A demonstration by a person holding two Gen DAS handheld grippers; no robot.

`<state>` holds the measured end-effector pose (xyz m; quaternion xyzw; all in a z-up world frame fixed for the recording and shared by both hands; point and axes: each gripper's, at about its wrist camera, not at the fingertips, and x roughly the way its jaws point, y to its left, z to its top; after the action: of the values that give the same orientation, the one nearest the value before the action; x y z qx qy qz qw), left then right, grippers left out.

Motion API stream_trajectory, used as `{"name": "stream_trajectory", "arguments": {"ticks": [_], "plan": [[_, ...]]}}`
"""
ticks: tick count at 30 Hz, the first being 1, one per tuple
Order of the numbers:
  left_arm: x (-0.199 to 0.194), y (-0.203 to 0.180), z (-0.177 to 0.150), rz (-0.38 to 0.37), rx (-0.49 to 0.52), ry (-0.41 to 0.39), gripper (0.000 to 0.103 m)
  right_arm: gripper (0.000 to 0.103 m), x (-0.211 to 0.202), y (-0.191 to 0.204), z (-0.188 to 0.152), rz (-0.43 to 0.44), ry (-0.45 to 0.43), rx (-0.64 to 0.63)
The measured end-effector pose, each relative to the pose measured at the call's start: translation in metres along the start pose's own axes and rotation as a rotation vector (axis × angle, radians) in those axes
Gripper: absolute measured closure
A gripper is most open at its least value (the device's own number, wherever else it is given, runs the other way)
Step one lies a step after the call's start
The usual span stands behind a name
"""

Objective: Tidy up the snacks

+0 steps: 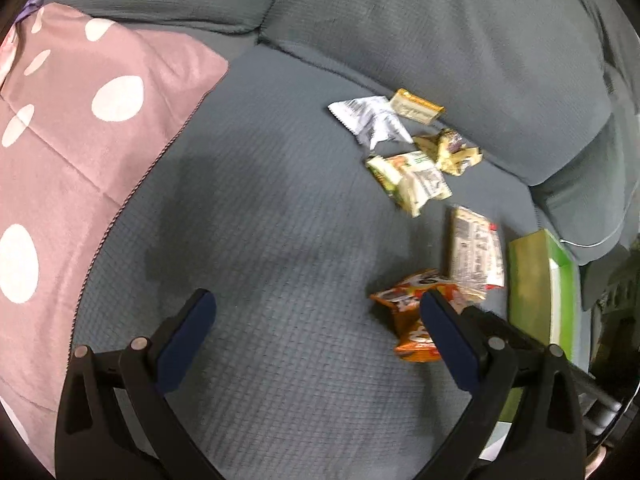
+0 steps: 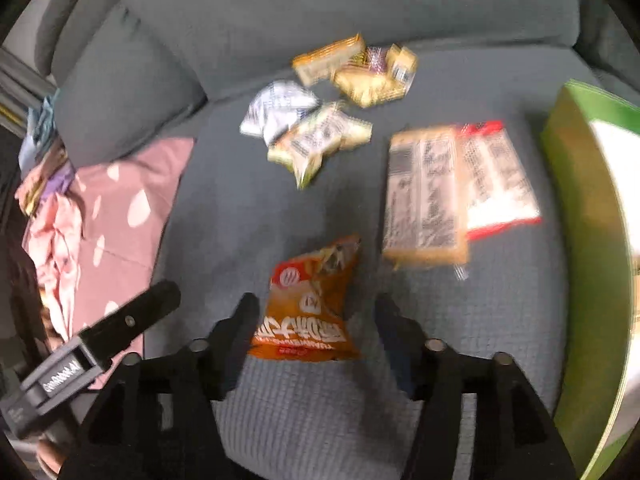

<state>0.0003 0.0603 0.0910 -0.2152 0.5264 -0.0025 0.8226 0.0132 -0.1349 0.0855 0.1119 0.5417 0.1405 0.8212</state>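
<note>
Snack packets, scattered over a grey sofa seat, beside a green box standing at the seat's right edge, likely the place for collecting them.

Largest: flat printed packet with red trim, lying face down just beside the box. Probably stiff-ish and light; best pinched across a long edge, since the flat face gives nothing to bite on the soft cushion.

Next: orange crisp bag, puffed and lying directly ahead of the right gripper, partly between its fingers. Airy, crackly, slippery film, contents fragile by the look; best taken at the crimped seam or a corner, gently, not across the belly.

Then: white crumpled wrapper and pale green-and-white packet, touching each other near the backrest. Soft, almost weightless, apt to slide or drag a neighbour along.

Smallest: orange-edged bar and yellow crinkled sweets pack, against the back cushion. Bar rigid, easy across its width.

Right jaws spread wide, holding nothing. Left gripper likewise wide and empty, low over bare cushion, its right finger overlapping the orange bag in view. Pink spotted pillow well apart on the left.
</note>
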Motion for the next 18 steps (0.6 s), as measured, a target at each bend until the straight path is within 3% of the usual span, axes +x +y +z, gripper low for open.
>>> {"name": "stream_trajectory", "arguments": {"ticks": [5, 7, 10, 11, 13, 18], "plan": [[0.011, -0.016, -0.011, -0.094, 0.035, 0.062, 0.004, 0.038, -0.014, -0.009, 0.005, 0.083, -0.060, 0.028], [0.017, -0.025, -0.019, -0.127, 0.060, 0.089, 0.015, 0.039, -0.013, -0.011, 0.007, 0.112, -0.062, 0.034], [0.022, -0.043, -0.029, -0.156, 0.117, 0.108, 0.033, 0.049, -0.009, -0.010, 0.007, 0.143, -0.055, 0.029], [0.023, -0.047, -0.031, -0.171, 0.133, 0.111, 0.035, 0.051, -0.008, -0.009, 0.008, 0.137, -0.049, 0.029], [0.026, -0.058, -0.034, -0.204, 0.166, 0.114, 0.051, 0.051, -0.003, -0.009, 0.008, 0.118, -0.030, 0.020], [0.044, -0.076, -0.035, -0.209, 0.211, 0.149, 0.069, 0.051, 0.021, -0.013, 0.008, 0.154, 0.059, 0.024]]}}
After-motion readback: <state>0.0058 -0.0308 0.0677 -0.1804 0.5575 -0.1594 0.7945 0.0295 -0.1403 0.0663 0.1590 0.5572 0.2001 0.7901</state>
